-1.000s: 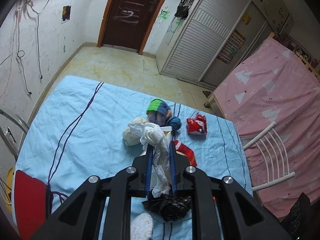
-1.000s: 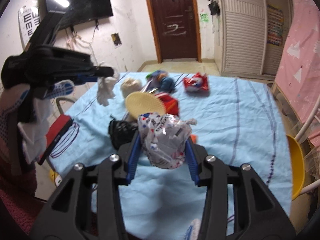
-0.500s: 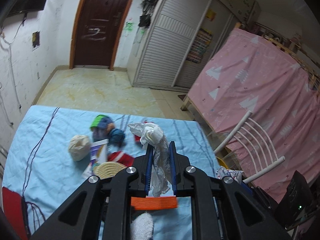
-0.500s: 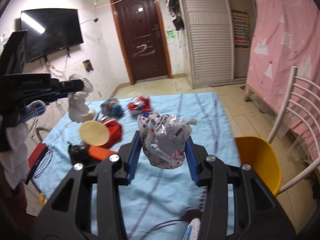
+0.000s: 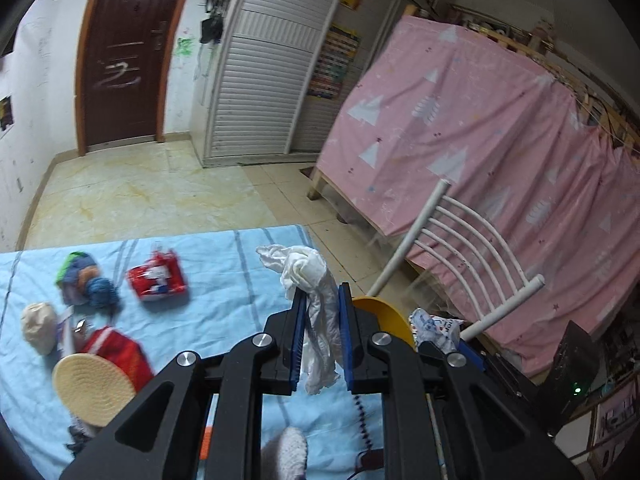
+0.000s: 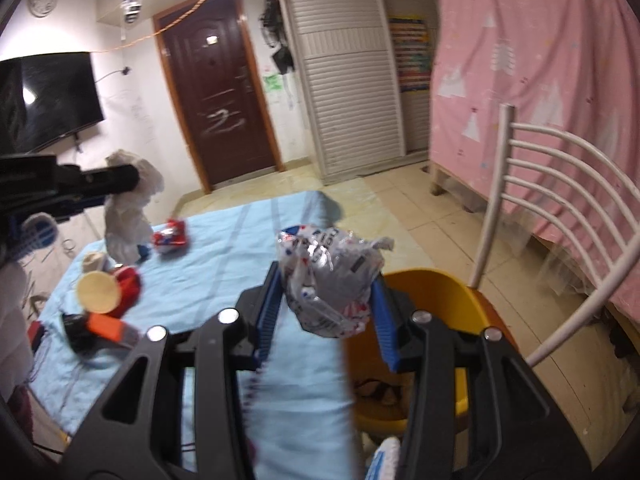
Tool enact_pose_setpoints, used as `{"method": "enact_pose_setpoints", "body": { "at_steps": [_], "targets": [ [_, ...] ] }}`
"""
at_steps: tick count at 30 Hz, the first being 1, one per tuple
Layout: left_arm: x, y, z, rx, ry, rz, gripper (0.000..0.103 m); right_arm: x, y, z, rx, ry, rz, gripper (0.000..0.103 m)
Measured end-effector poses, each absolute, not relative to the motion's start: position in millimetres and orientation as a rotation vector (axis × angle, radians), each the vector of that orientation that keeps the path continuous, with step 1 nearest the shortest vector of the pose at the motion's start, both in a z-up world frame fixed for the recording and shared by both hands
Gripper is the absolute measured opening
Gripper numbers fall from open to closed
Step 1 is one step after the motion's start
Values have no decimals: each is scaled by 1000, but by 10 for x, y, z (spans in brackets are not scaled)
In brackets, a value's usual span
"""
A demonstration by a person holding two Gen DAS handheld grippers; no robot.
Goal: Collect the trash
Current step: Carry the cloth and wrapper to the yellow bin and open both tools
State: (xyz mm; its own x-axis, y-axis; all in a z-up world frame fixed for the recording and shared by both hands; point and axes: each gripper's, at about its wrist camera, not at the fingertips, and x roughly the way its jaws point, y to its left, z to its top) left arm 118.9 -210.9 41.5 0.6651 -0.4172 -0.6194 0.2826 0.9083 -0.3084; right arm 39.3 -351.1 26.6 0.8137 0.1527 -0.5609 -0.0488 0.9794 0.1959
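Observation:
My left gripper (image 5: 320, 300) is shut on a crumpled white tissue (image 5: 308, 272), held in the air over the right end of the blue-clothed table (image 5: 224, 276). From the right wrist view the same tissue (image 6: 130, 204) hangs from the left gripper (image 6: 132, 178) at the left. My right gripper (image 6: 326, 280) is shut on a crinkled clear plastic wrapper with red and blue print (image 6: 330, 280), above the table's right edge. Just beyond it sits a yellow bin (image 6: 432, 292), whose rim (image 5: 380, 312) also shows in the left wrist view beside the wrapper (image 5: 434, 328).
On the table lie a red snack packet (image 5: 158, 278), yarn balls (image 5: 86, 280), a red bag (image 5: 114, 350), a round straw disc (image 5: 94, 388) and an orange-and-black item (image 6: 100, 328). A white metal chair (image 6: 560, 216) stands right of the bin, before a pink curtain (image 5: 500, 140).
Both grippers have swung right across the table with their loads still held, from above the pile of items to the table's right end, bringing the yellow bin and white chair into view.

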Motion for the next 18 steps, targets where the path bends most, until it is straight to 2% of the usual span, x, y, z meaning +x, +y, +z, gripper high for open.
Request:
{"method": "enact_pose_setpoints", "body": {
  "at_steps": [14, 18],
  "targets": [
    [1704, -3087, 135, -128, 789, -518, 6, 654, -3858, -84, 182, 629, 30, 42],
    [1841, -3292, 15, -105, 816, -527, 6, 746, -3926, -181, 187, 637, 14, 46]
  ]
}}
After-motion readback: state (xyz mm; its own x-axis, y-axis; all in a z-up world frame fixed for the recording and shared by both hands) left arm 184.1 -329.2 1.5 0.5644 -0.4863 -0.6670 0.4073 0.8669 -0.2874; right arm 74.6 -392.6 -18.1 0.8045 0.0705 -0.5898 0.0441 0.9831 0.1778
